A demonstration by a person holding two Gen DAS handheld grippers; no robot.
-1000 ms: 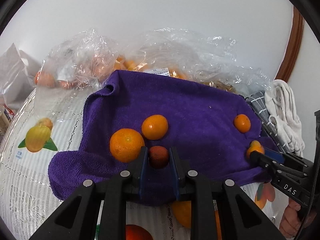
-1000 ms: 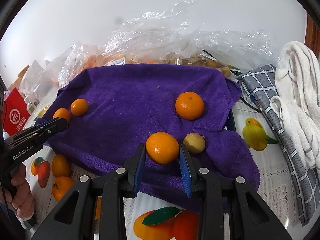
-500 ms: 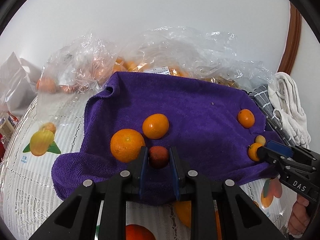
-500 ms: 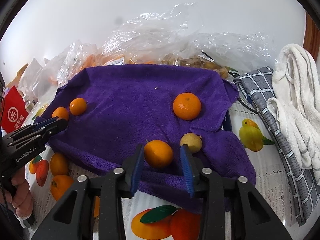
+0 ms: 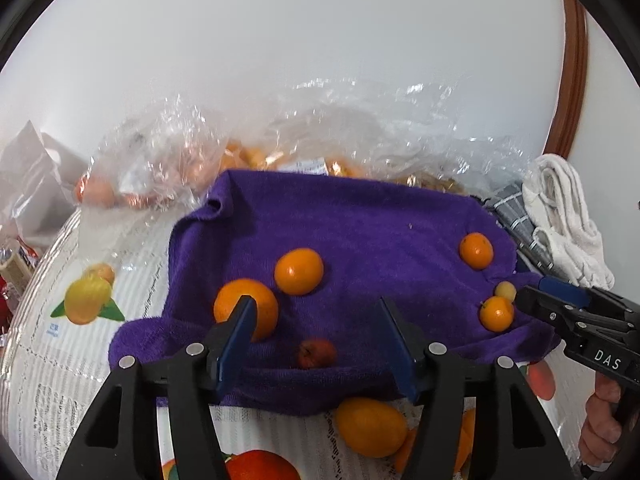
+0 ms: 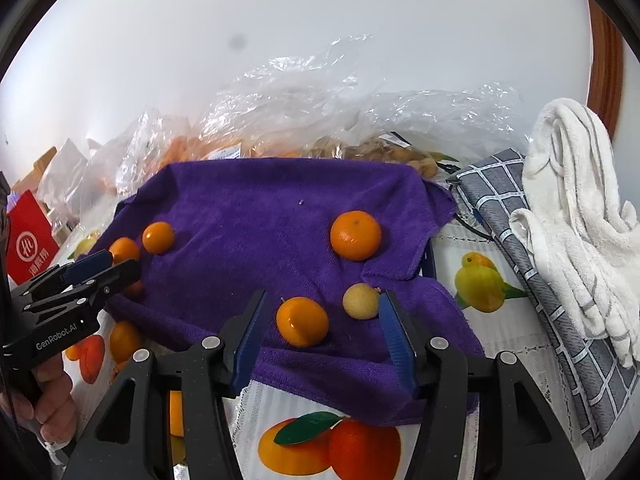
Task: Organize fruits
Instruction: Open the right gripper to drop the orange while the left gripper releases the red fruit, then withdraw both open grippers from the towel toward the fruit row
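Note:
A purple towel (image 5: 360, 220) (image 6: 260, 200) bears several fruits. The jaws of my left gripper (image 5: 316, 308) are opening. A small reddish-brown fruit (image 5: 316, 354) lies loose on the towel between them, touching neither pad. A big orange (image 5: 246, 314) sits behind the left fingertip, with another orange (image 5: 299, 271) just beyond. The jaws of my right gripper (image 6: 324, 300) are also opening, with a small orange (image 6: 302, 321) lying free between them. A yellowish fruit (image 6: 361, 301) rests by the right finger, and a larger orange (image 6: 355, 235) lies farther back.
Crinkled clear plastic bags (image 5: 160, 160) (image 6: 320, 120) holding more fruit line the wall behind the towel. A white towel (image 6: 572, 200) and a grey checked cloth (image 6: 520, 248) lie at the right. A red box (image 6: 28, 240) stands far left. A loose orange (image 5: 370, 426) lies on the fruit-print tablecloth.
Both grippers have opened. The left one let go of the reddish-brown fruit and the right one let go of the small orange; both fruits now rest on the towel.

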